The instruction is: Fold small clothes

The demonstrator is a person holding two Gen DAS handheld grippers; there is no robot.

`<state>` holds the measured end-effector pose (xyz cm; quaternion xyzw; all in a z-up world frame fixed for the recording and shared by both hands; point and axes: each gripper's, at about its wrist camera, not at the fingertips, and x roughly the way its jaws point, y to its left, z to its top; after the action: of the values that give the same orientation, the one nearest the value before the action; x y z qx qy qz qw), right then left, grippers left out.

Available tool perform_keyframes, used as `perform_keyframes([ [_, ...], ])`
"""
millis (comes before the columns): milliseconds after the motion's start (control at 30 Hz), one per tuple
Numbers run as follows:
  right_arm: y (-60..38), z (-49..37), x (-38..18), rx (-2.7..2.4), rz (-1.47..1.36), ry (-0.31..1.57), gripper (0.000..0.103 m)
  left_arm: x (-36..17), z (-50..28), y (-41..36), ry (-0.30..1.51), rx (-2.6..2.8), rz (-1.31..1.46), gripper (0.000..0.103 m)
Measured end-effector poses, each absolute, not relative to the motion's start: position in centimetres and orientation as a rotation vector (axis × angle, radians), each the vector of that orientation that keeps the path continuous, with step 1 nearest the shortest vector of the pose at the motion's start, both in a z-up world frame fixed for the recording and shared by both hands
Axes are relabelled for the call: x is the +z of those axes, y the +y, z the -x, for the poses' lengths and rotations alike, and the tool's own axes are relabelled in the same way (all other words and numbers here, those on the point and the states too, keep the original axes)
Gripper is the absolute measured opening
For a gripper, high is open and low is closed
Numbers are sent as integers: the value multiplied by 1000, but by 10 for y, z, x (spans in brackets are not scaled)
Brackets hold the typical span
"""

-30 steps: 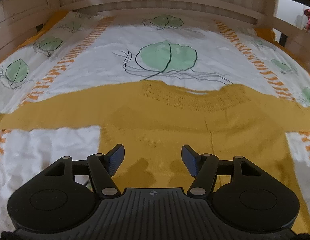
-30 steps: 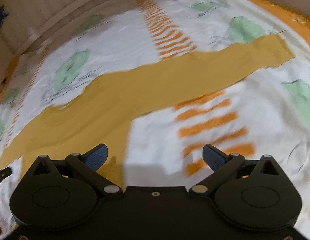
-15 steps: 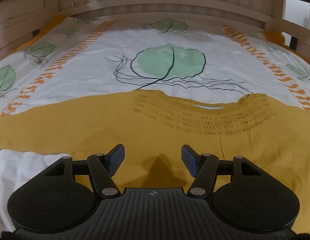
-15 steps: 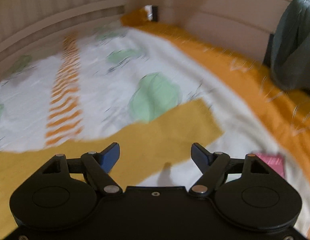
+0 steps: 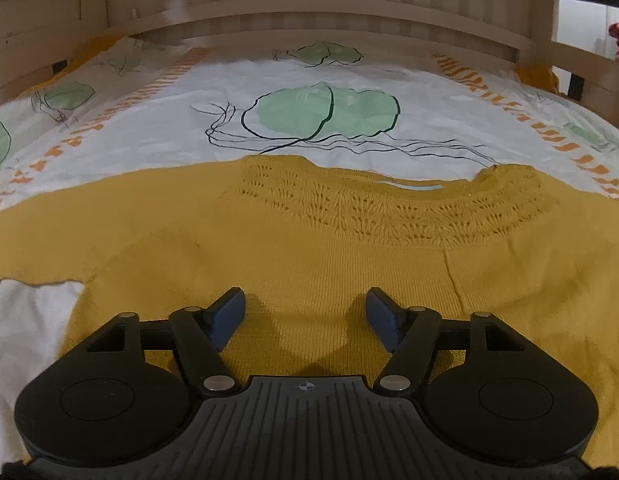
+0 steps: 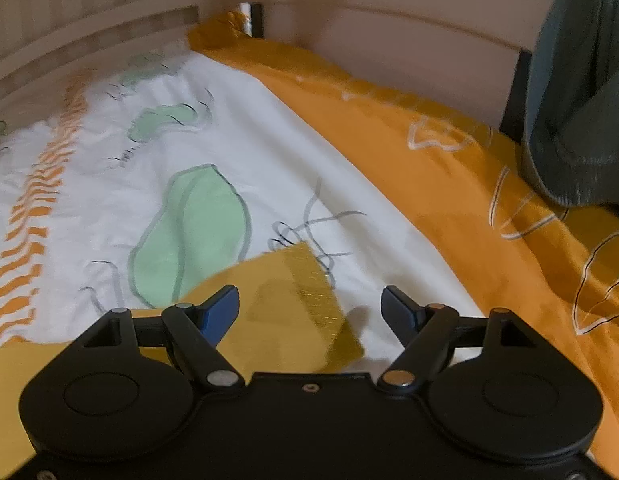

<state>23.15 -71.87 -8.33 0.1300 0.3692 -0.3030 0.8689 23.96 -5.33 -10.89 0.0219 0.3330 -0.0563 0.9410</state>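
Right tool (image 6: 309,308) swung to the sleeve cuff (image 6: 305,292) – jaws wide, holding nothing, left tool (image 5: 305,310) also spread empty over the mustard sweater (image 5: 309,240) – flat on the bed (image 5: 149,128).

Pale wooden bed frame (image 5: 349,12) — leaf-print white bedspread (image 5: 389,76), dim light.

Sweater (image 5: 309,264) flat on bedspread (image 5: 309,80) (sleeve probably outstretched)

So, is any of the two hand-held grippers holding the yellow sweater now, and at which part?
Nothing is held. The left hand-held gripper is open over the sweater body; the right hand-held gripper is open over the sleeve cuff.
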Motion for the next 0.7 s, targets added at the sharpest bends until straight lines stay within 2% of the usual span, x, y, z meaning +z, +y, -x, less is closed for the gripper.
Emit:
perform_keyframes([
  [133, -734, -231, -100, -624, -369, 799, 79, -112, -240, -58, 678, -108, -61, 69],
  [233, -735, -229, -110, -606, -404, 802, 74, -113, -240, -59, 677, -105, -69, 69],
  [267, -733, -228, -110, -603, -400, 797, 67, -113, -241, -59, 677, -106, -65, 70],
  [300, -731, -227, -110, -591, -399, 793, 54, -114, -241, -58, 677, -107, -62, 70],
  [333, -730, -227, -109, -570, -405, 792, 46, -115, -241, -58, 678, -108, -61, 70],
  [367, -729, -228, -107, -548, -417, 795, 26, -115, -241, -58, 677, -108, -60, 70],
  [400, -728, -230, -105, -532, -425, 800, 17, -115, -241, -58, 677, -107, -60, 70],
  [700, -668, -240, -32, -385, -347, 749, 15, -116, -241, -58, 674, -107, -59, 70],
])
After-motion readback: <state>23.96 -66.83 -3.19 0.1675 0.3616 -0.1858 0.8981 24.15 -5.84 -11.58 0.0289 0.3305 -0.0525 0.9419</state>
